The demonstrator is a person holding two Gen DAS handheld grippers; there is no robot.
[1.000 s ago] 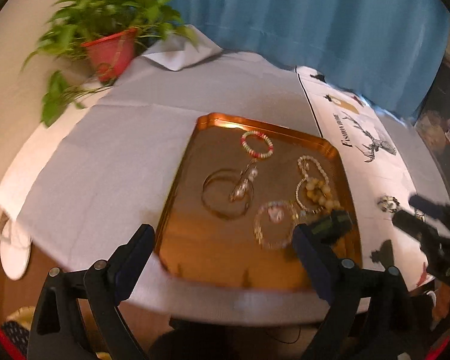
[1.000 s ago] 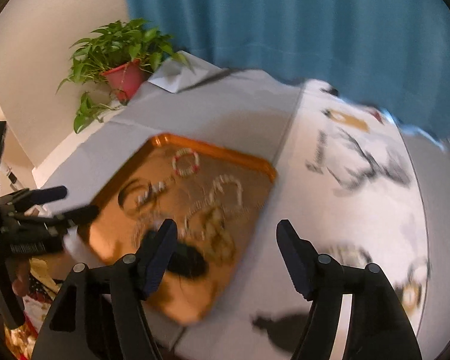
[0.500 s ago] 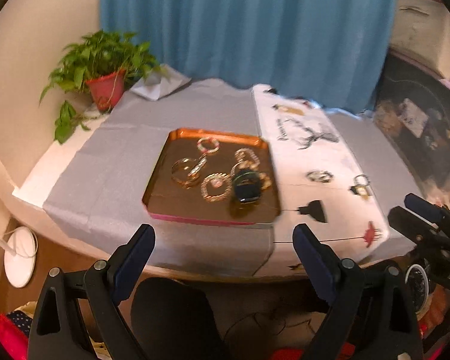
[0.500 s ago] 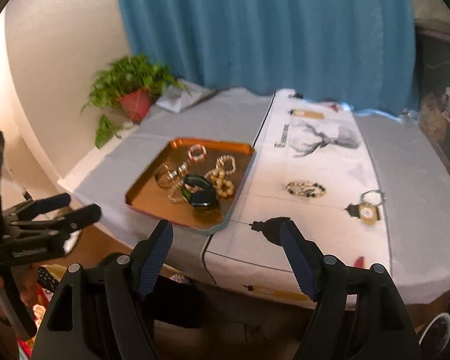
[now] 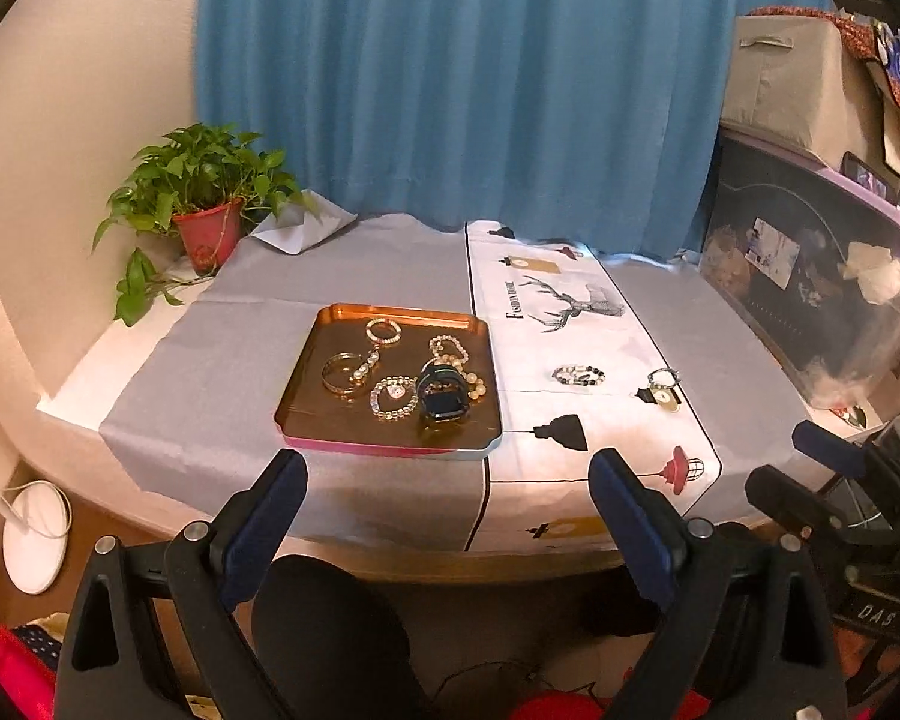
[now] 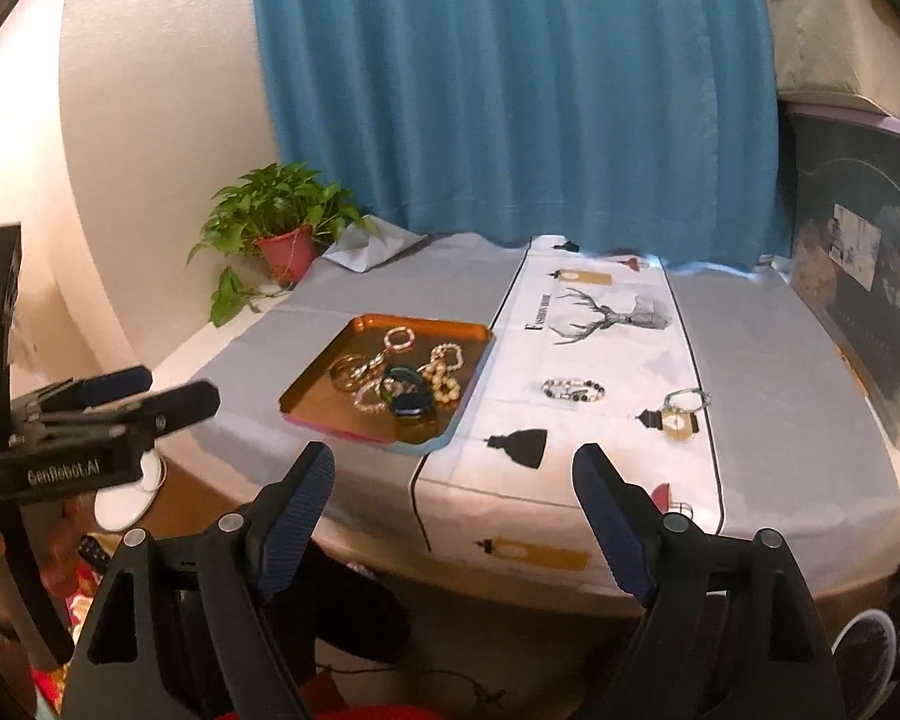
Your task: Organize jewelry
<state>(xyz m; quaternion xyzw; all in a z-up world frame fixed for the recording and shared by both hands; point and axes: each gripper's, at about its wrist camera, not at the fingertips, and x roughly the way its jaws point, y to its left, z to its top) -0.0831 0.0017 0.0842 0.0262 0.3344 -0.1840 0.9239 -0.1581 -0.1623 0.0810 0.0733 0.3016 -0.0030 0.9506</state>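
- Jewelry: most pieces lie in the copper tray [image 5: 306, 396] on the grey cloth [image 5: 222, 360], left half of the table.
- In the tray: a ring of pale and reddish beads [image 5: 383, 330] at the far side; a gold bangle [image 5: 341, 373] at left with a pearl strand [image 5: 367, 363] running from it; a pearl bracelet with a centre charm [image 5: 393, 398] in the middle; cream wooden beads [image 5: 457, 360] at right.
- Dark watch [image 5: 443, 399] stands near the tray's front right corner, touching the cream beads.
- Two pieces are outside the tray, on the white deer-print runner [image 5: 576, 324]: black-and-white bead bracelet [image 5: 578, 374], and further right a small ring-shaped piece [image 5: 663, 377]; well apart from each other.
- Left gripper [image 5: 447, 501]: jaws spread wide, holding nothing, held off the table's near edge.
- Right gripper [image 6: 453, 501]: jaws spread wide, holding nothing, also short of the table edge.
- Potted plant [image 5: 201, 210] at the far left corner; blue curtain [image 5: 450, 90] behind.
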